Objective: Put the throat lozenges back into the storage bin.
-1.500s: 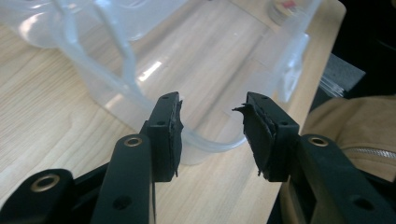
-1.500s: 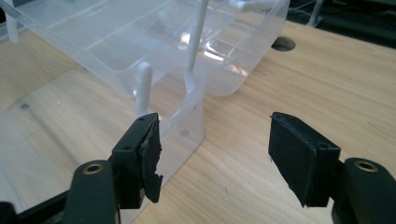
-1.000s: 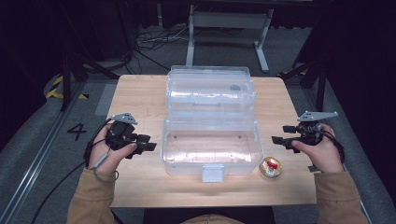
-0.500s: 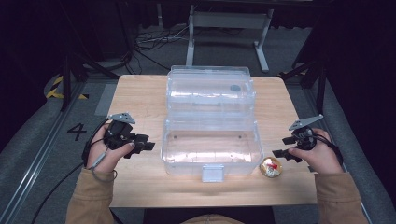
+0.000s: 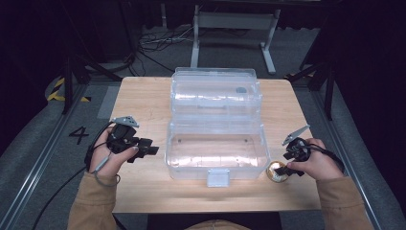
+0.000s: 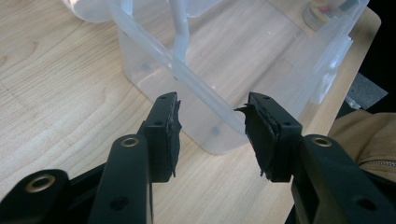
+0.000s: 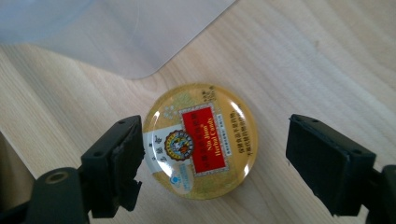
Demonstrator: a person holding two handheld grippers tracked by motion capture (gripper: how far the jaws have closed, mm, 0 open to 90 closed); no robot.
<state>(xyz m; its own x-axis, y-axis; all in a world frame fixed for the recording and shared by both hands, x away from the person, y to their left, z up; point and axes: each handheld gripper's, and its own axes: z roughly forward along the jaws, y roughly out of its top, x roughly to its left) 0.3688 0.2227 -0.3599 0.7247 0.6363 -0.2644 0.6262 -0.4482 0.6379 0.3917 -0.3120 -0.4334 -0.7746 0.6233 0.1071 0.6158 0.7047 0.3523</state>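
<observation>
A round gold tin [image 7: 201,140] with a red label lies flat on the wooden table, beside the front right corner of a clear plastic box [image 5: 215,143]. My right gripper [image 7: 212,158] hangs over the tin, tilted down, and its jaws have just been opening. The tin lies between them: the left pad is close to its rim and the right pad stands well apart. In the high view the right gripper [image 5: 287,167] covers part of the tin [image 5: 275,173]. My left gripper [image 5: 152,149] is open and empty, just left of the box, pointing at its near corner [image 6: 219,135].
The box's lid [image 5: 215,91] lies folded back behind it, with a white latch [image 5: 216,178] at the front. The table [image 5: 143,100] ends close behind both hands. Dark floor, cables and metal stands surround it.
My right gripper has come down and in from beside the box to hang over the tin. The left hand and the box have kept still.
</observation>
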